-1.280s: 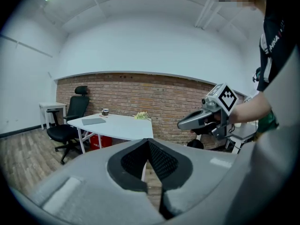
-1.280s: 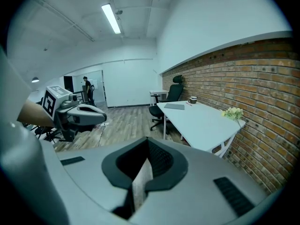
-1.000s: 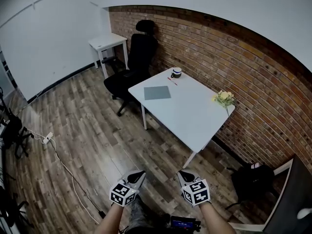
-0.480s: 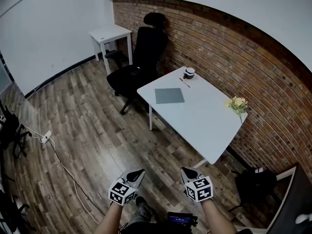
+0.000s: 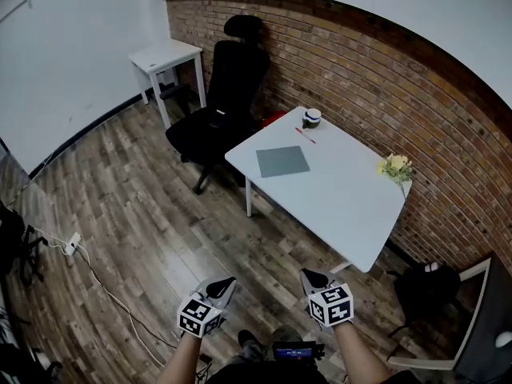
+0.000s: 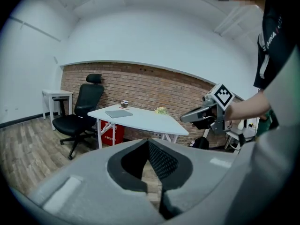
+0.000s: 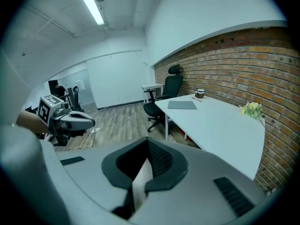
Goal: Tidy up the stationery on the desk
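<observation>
A white desk [image 5: 344,198] stands against the brick wall, well ahead of both grippers. On it lie a grey notebook [image 5: 282,161], a red pen [image 5: 305,135] and a dark cup with a white rim [image 5: 311,118]. The right gripper view shows the same notebook [image 7: 182,105] and cup [image 7: 200,93]. My left gripper [image 5: 222,286] and right gripper [image 5: 311,278] hover low over the wooden floor, far short of the desk. Both have their jaws together with nothing between them. Each shows in the other's view: the right gripper [image 6: 197,116] and the left gripper [image 7: 77,121].
A small bunch of yellow flowers [image 5: 397,167] stands at the desk's right edge. A black office chair [image 5: 224,94] sits at the desk's left end, with a small white side table [image 5: 164,54] beyond it. A cable and power strip [image 5: 72,242] lie on the floor at left. A black bag [image 5: 428,286] sits right.
The head view has shifted, so the desk and chair sit a little differently in frame and slightly nearer. Both grippers stay low, side by side and shut.
</observation>
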Tool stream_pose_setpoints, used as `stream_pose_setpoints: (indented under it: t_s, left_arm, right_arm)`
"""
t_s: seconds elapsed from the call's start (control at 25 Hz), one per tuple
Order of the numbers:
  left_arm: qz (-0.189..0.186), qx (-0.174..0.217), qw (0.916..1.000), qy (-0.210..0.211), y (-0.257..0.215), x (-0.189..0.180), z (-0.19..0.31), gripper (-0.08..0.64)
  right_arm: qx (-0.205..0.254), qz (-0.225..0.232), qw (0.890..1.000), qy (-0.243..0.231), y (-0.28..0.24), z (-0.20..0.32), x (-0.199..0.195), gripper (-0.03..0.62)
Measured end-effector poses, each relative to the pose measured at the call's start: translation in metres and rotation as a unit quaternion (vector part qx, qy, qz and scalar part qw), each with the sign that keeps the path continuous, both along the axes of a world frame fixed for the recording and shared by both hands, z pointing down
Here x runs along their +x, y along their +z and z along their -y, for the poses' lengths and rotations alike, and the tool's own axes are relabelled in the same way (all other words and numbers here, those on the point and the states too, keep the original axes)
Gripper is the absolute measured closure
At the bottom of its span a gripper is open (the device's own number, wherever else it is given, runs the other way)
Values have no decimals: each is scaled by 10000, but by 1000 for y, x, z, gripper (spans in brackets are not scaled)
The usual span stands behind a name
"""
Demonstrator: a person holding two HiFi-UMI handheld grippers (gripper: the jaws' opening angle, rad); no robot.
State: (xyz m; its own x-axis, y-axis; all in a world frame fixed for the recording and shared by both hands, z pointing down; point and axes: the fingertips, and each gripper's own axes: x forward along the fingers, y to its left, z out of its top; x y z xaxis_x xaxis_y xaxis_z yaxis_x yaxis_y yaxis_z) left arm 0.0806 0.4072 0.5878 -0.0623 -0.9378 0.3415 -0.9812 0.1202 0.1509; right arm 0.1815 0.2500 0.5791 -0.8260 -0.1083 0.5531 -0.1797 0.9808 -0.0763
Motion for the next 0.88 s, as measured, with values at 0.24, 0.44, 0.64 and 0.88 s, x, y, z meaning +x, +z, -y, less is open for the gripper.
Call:
stream_pose_setpoints:
  t_s: [0.24, 0.44, 0.64, 0.88]
  left_arm:
    - [-41, -3, 9996, 265, 8, -23, 25, 554]
    - [-18, -4, 9989, 468, 10, -51, 59, 554]
    - [-82, -50, 9975, 704, 8, -89, 100, 554]
    - [-180, -291, 9948, 960, 13, -138, 153, 554]
  right_arm:
    - [-79, -54, 9998, 180, 10, 13, -25, 583]
    - [-185, 17, 9989, 421, 13, 40, -53, 583]
    - [-353, 27, 9977, 573, 17, 75, -99, 583]
    - [-562, 104, 9947, 852, 19, 126, -154, 583]
